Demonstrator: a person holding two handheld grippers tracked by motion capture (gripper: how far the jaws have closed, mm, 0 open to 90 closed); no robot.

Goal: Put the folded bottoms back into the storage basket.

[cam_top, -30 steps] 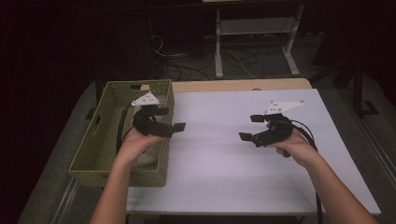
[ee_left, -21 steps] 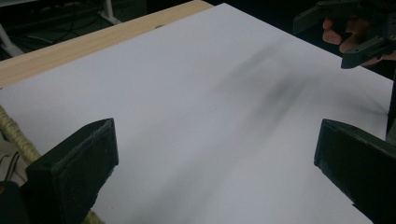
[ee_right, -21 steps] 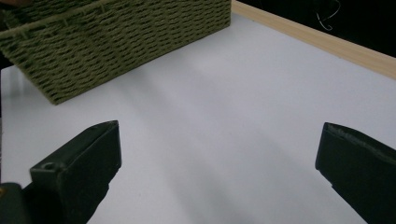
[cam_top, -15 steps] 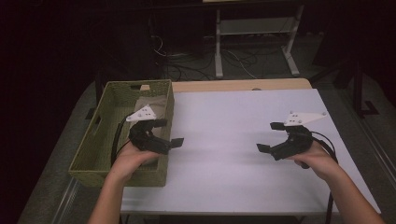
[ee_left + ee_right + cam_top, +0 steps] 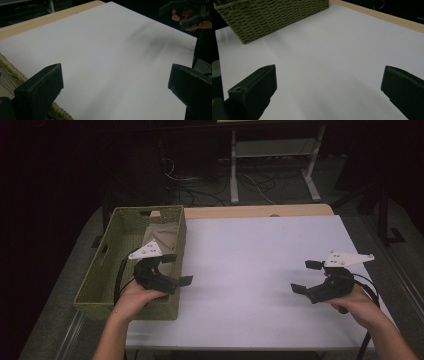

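My left gripper hovers over the right wall of a woven olive basket, near its front corner. It is open and holds nothing. In the left gripper view its jaws stand wide over the white tabletop, with the basket rim at lower left. My right gripper is over the table's right side, pointing left. Its jaws have just been opening to their widest, with nothing between them. In the right gripper view it faces the basket across bare table. A beige cloth lies in the basket.
The white tabletop has a wooden strip along its far edge. Beyond it stand a metal frame and floor cables in the dark. The right hand and its gripper appear far off in the left gripper view.
Both hands have drawn back toward the near edge. The right gripper also moved right, away from the table's middle. The left slid back along the basket's right wall.
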